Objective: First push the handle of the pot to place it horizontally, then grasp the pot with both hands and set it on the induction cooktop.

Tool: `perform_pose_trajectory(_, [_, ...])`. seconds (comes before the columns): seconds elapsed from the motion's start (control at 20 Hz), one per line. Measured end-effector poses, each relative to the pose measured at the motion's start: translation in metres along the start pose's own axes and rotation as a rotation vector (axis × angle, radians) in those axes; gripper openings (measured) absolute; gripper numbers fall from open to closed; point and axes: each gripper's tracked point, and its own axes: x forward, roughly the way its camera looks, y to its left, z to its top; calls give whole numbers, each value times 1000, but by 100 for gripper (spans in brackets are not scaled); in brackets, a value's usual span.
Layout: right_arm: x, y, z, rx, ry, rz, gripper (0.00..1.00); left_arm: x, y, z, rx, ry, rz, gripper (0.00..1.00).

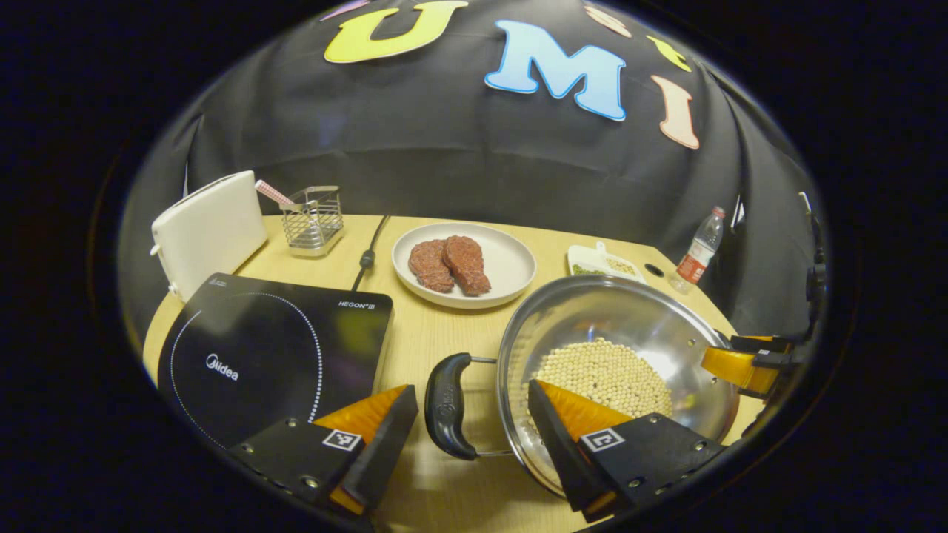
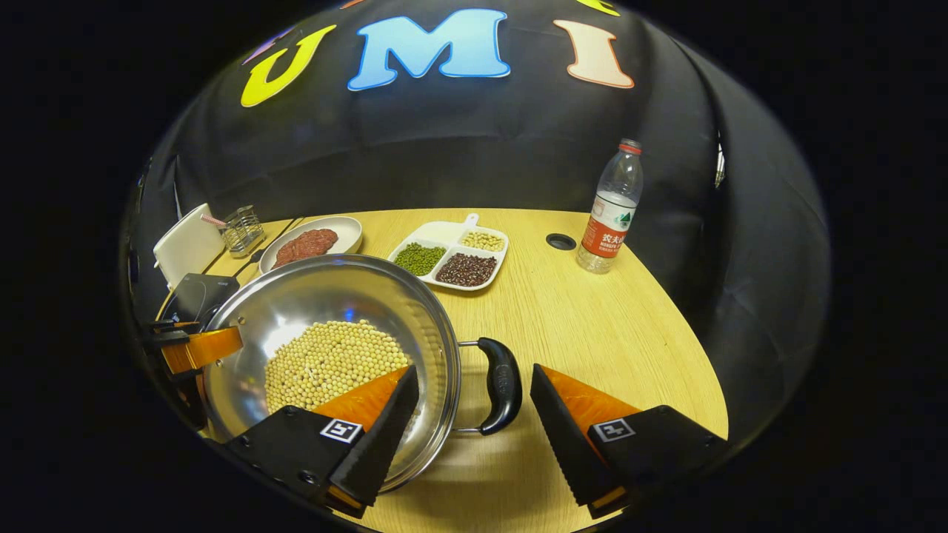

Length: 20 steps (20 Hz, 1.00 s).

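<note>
The steel pot (image 1: pixel 629 348) sits on the desk (image 2: pixel 592 318), holding a layer of pale soybeans (image 1: pixel 603 374) across its bottom. It stands just right of the induction cooktop (image 1: pixel 274 355), not on it. Each side of the pot carries a black loop handle, and both lie out level from the rim.

My left gripper (image 1: pixel 470 429) has its fingers spread wide, straddling the near handle (image 1: pixel 448 406): one finger is outside over the cooktop's edge, the other reaches over the rim above the beans. Neither finger presses on the handle. My right gripper (image 2: pixel 470 422) is spread the same way around the opposite handle (image 2: pixel 500 385), one finger over the beans, one over bare desk, with a gap on both sides.

In the left gripper view my right gripper shows at the pot's far rim; in the right gripper view my left one shows likewise.

Behind the pot stands a white plate (image 1: pixel 511 259) with two raw meat patties (image 1: pixel 449 264), and a divided white dish (image 2: pixel 452 255) of green, dark red and pale beans. Farther back are a wire basket (image 1: pixel 315 220), a white toaster (image 1: pixel 209 231), and a water bottle (image 2: pixel 611 207) near a cable hole (image 2: pixel 561 241) in the desk.
</note>
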Motion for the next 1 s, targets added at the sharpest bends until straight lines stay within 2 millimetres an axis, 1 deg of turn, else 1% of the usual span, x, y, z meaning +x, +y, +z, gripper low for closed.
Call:
perform_pose_trajectory(0.05, [2,1,1,7,1,0,94,0,0,-2,-2,5,4,83])
perform_pose_trajectory(0.1, [4,0,0,13,2,0,91,0,1,-3,-8,5,4,82])
perform_pose_trajectory(0.15, [6,0,0,16,6,-1,83,1,1,-4,-9,8,5,69])
perform_pose_trajectory(0.2, [6,0,-2,18,13,-6,80,2,1,-5,-9,12,4,71])
perform_pose_trajectory(0.25, [6,-2,-3,19,17,-15,72,3,-3,-5,-17,11,-12,71])
perform_pose_trajectory(0.3, [7,-2,-2,31,17,-15,72,2,-4,-4,-17,12,0,70])
perform_pose_trajectory(0.35, [6,-1,-2,37,21,-15,66,3,-2,-5,-10,17,6,61])
perform_pose_trajectory(0.4, [7,0,-3,40,23,-14,63,5,-1,-4,-7,18,11,62])
perform_pose_trajectory(0.45, [7,0,-2,42,23,-14,58,5,0,-4,-8,18,14,65])
perform_pose_trajectory(0.5, [6,1,-2,40,23,-11,58,5,0,-3,-11,21,16,61])
perform_pose_trajectory(0.55, [4,1,-3,40,24,-8,52,6,-1,-3,-10,23,15,60])
perform_pose_trajectory(0.6, [5,0,-2,43,25,-12,48,6,-2,-3,-8,28,13,55])
perform_pose_trajectory(0.65, [5,2,-1,47,28,-16,48,5,-1,-1,-9,27,13,50])
perform_pose_trajectory(0.7, [3,3,-3,47,30,-16,51,4,0,0,-7,27,15,53])
perform_pose_trajectory(0.75, [2,4,-2,46,35,-14,48,1,2,3,-5,22,16,55])
perform_pose_trajectory(0.8, [-3,5,-1,49,30,-13,48,-3,3,6,-2,13,15,56])
perform_pose_trajectory(0.85, [-7,7,3,51,20,-12,52,-6,3,10,2,6,15,53])
perform_pose_trajectory(0.9, [-12,8,5,45,18,-12,48,-10,4,14,1,-4,13,53])
perform_pose_trajectory(1.0, [-19,11,13,41,7,-13,48,-18,8,18,-5,-9,14,53])
